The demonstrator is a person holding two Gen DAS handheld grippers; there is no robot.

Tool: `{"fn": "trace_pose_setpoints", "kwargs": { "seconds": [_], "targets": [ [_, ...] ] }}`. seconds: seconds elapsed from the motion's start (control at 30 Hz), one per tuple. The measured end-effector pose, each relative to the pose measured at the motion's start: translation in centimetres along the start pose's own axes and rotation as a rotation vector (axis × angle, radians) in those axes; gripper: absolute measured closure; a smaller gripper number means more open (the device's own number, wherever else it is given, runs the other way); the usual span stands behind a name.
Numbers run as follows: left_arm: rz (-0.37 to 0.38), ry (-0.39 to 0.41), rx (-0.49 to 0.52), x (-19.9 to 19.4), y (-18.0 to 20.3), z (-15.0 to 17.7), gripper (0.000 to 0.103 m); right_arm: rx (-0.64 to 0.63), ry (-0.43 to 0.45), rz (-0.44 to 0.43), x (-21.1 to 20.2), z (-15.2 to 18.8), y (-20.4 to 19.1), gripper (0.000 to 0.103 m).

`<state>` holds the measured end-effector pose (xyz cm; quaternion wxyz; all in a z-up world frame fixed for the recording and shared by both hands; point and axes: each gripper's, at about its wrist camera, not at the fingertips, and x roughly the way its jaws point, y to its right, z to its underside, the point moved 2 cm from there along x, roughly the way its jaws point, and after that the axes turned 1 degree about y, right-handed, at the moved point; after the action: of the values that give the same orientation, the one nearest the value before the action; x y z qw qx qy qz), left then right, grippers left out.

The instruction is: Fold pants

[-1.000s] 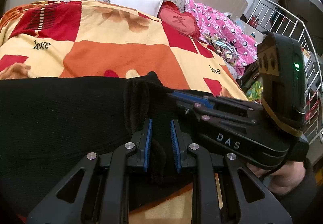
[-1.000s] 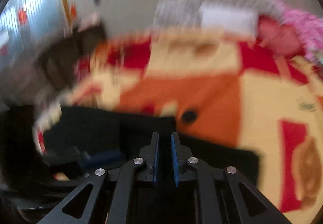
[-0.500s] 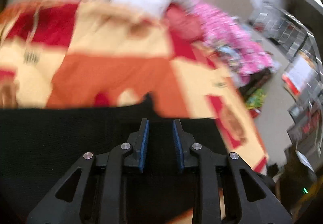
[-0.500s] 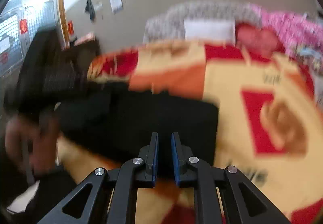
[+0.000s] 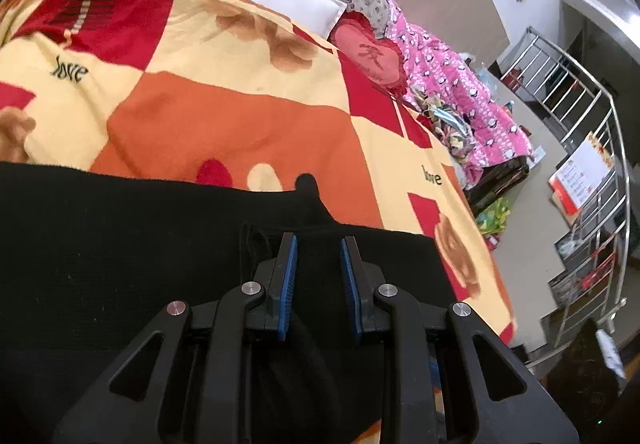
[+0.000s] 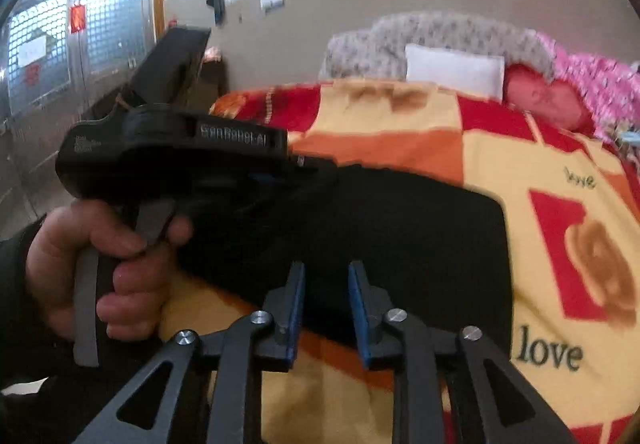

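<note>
Black pants (image 5: 120, 244) lie folded across the patterned bed. My left gripper (image 5: 318, 240) sits low over their right part, and a fold of black cloth runs between its blue pads. In the right wrist view the pants (image 6: 400, 228) form a dark rectangle. There the left gripper (image 6: 316, 164), held by a hand (image 6: 100, 256), grips the cloth's far left edge. My right gripper (image 6: 326, 268) hovers at the near edge. Its jaws are opening; black cloth shows in the gap, and the pads do not press on it.
The orange, red and yellow blanket (image 5: 240, 124) covers the bed. A white pillow (image 5: 292, 4), a red heart cushion (image 5: 368, 56) and a pink quilt (image 5: 460, 84) lie at the far end. A metal railing (image 5: 580, 104) stands to the right of the bed.
My right gripper has left the left wrist view and drawn back to the pants' near edge, its jaws widening. The pants now lie flatter. The left gripper keeps its hold.
</note>
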<state>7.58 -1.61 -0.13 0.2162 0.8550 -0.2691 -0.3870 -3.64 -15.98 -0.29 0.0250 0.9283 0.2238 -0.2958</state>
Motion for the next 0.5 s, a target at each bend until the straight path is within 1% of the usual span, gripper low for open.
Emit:
{"fn": "trace_pose_setpoints", "kwargs": {
  "seconds": [0.03, 0.1, 0.17, 0.2, 0.23, 0.3, 0.37, 0.43, 0.5],
  "targets": [
    [0.006, -0.012, -0.019, -0.4, -0.1, -0.2, 0.082, 0.016, 0.001, -0.027, 0.1, 0.0, 0.2, 0.072],
    [0.024, -0.013, -0.056, -2.2, -0.2, -0.7, 0.081, 0.034, 0.015, -0.033, -0.1, 0.0, 0.5, 0.072],
    [0.044, 0.03, -0.054, -4.8, -0.1, -0.7, 0.069, 0.027, 0.073, 0.012, -1.0, -0.2, 0.7, 0.072],
    [0.048, 0.065, -0.047, -6.5, -0.3, -0.6, 0.051, 0.027, 0.116, 0.034, -1.8, -0.5, 1.0, 0.072],
    [0.041, 0.113, -0.046, -8.8, -0.7, 0.0, 0.04, 0.041, 0.151, 0.048, -2.3, -0.7, 1.3, 0.072],
    [0.024, 0.156, -0.056, -11.5, -1.7, 1.1, 0.038, 0.082, 0.177, 0.072, -2.6, -1.1, 2.3, 0.072],
    [-0.004, 0.163, -0.068, -13.9, -3.2, 2.8, 0.038, 0.12, 0.172, 0.111, -2.5, -1.2, 3.2, 0.072],
    [-0.05, 0.16, -0.087, -15.5, -4.7, 4.9, 0.037, 0.146, 0.169, 0.107, -2.7, -1.2, 3.5, 0.072],
    [-0.092, 0.147, -0.1, -16.3, -5.8, 6.7, 0.038, 0.151, 0.158, 0.096, -2.5, -1.1, 3.5, 0.072]
  ]
}}
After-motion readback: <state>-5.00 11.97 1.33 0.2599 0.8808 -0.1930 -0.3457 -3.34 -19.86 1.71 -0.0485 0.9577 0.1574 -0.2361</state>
